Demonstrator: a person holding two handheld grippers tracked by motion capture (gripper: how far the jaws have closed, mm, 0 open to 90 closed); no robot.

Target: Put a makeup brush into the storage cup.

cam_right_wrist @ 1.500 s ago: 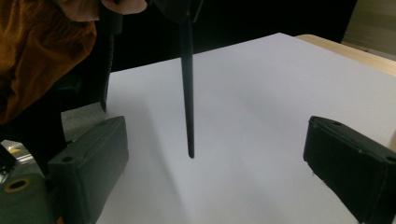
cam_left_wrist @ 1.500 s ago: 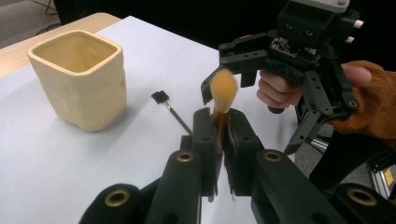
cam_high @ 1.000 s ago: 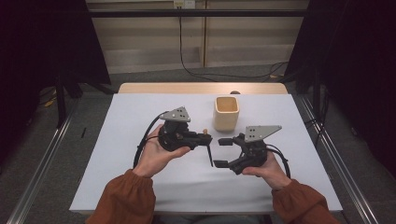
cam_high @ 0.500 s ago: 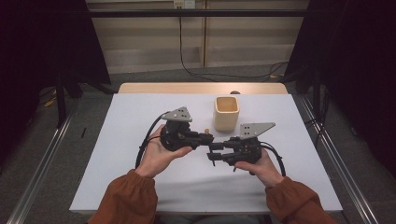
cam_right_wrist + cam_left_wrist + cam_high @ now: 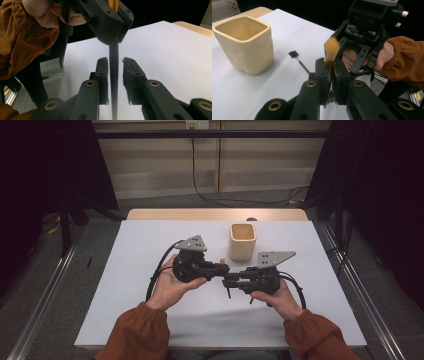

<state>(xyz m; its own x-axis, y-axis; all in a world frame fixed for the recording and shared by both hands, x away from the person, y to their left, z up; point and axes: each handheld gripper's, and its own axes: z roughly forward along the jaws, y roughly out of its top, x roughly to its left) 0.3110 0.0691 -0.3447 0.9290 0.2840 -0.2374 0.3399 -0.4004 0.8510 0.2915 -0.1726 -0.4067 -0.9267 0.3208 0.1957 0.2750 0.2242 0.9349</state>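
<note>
A white table (image 5: 150, 320) is carrying a cream square cup (image 5: 242, 240) toward its far side. The left gripper (image 5: 331, 68) is clamping a small brush (image 5: 331, 48) upright, while the right gripper (image 5: 115, 65) is straddling its dark handle, jaws slightly apart.

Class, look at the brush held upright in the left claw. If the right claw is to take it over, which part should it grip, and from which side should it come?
Grip the brush by its thin black handle below the left claw, not by the soft bristle tuft on top. Come in level from the person's right: the right claw already straddles the handle, its jaws open on either side, so closing there should catch it squarely.
</note>
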